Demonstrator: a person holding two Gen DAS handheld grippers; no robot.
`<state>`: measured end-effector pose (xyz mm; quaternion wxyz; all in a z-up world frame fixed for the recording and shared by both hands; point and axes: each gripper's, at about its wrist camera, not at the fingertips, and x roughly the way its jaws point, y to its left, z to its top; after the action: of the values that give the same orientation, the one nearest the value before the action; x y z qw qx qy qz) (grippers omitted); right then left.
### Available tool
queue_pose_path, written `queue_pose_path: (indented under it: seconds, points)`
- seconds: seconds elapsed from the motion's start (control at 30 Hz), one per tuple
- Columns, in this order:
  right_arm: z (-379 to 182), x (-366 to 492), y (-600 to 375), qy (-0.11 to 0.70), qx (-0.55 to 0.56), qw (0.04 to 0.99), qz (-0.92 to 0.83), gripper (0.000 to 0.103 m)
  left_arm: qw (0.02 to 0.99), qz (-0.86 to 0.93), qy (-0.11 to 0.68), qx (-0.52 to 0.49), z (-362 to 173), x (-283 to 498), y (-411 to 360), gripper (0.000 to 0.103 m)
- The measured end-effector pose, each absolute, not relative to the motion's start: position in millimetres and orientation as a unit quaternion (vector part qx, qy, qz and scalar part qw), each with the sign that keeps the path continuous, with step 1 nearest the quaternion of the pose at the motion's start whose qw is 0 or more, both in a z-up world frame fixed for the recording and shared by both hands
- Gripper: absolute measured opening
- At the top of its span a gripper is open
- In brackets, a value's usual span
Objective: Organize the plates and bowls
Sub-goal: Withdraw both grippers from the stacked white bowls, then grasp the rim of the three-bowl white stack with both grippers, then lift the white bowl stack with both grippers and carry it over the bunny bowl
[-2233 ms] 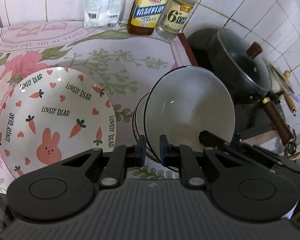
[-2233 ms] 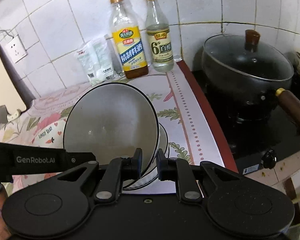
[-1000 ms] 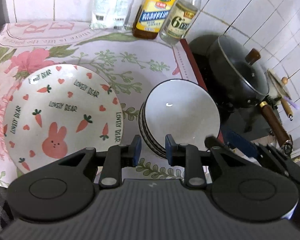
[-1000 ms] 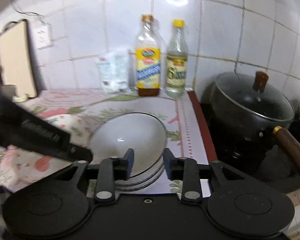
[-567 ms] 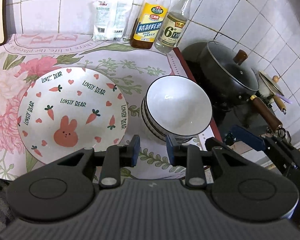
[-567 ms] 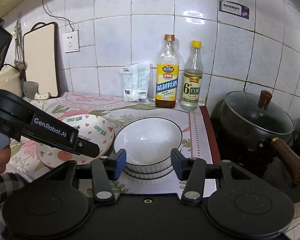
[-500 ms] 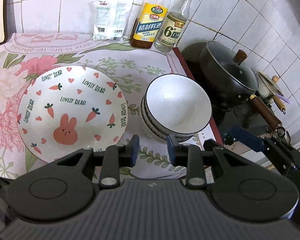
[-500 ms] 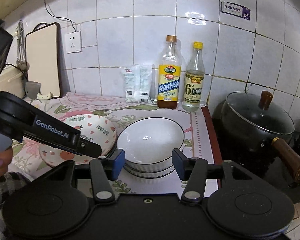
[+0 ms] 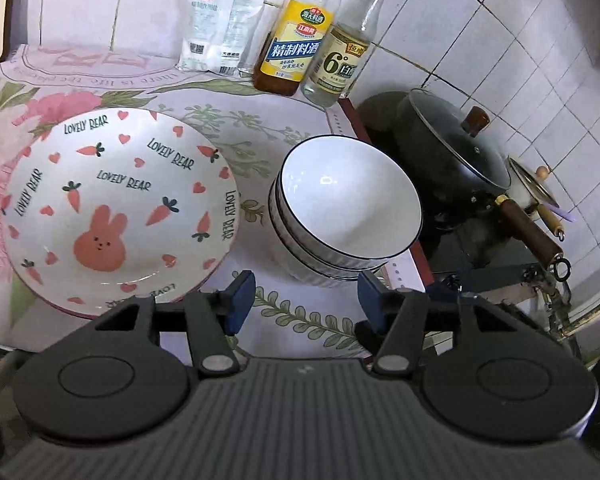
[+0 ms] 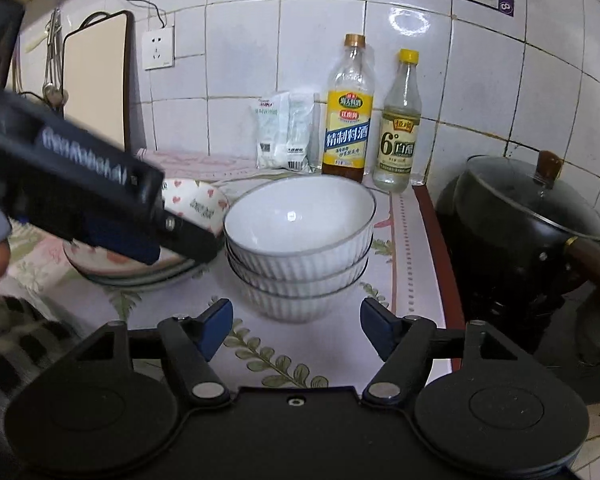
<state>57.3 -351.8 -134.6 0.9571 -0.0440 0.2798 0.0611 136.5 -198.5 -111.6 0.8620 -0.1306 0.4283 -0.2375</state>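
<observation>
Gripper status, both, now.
Left gripper: open, empty, jaws just widened.
Right gripper: open, empty, jaws just widened, short of the stacked bowls.

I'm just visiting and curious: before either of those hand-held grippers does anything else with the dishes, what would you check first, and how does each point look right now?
1. Bowl stack settled upright, three nested: ok.
2. Left gripper empty: ok; its jaws have just been opening, nothing between them.
3. Right gripper empty: ok; also just been opening, short of the bowls.
4. Rabbit plate flat on the floral cloth: ok.
5. More plates under the rabbit plate: cannot tell how many.
6. Bowls apart from the pot: ok.
</observation>
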Motion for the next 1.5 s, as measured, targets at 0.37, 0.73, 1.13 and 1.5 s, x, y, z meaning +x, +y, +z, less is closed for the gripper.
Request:
queue_pose_path:
  seconds: [0.37, 0.73, 1.13, 1.5]
  points:
    - [-186.5, 85.4, -356.8, 0.269, -0.037, 0.961, 0.051, 0.088, 0.849, -0.261, 0.407, -0.211, -122.0, 145.5, -189.3, 0.062]
    - [-207.1, 113.0, -368.0, 0.239, 0.001, 0.967, 0.085, 0.090, 0.815, -0.224, 0.474, -0.247, -139.6, 179.3, -213.9, 0.062]
    - [-212.6, 129.9, -365.2, 0.224, -0.021, 0.966, 0.129, 0.091, 0.804, -0.183, 0.507, -0.252, -153.8, 197.6, -224.3, 0.046]
    - [-221.0, 129.0, -358.9, 0.193, -0.013, 0.973, 0.126, 0.091, 0.827, -0.169, 0.487, -0.224, -155.3, 195.5, -232.8, 0.044]
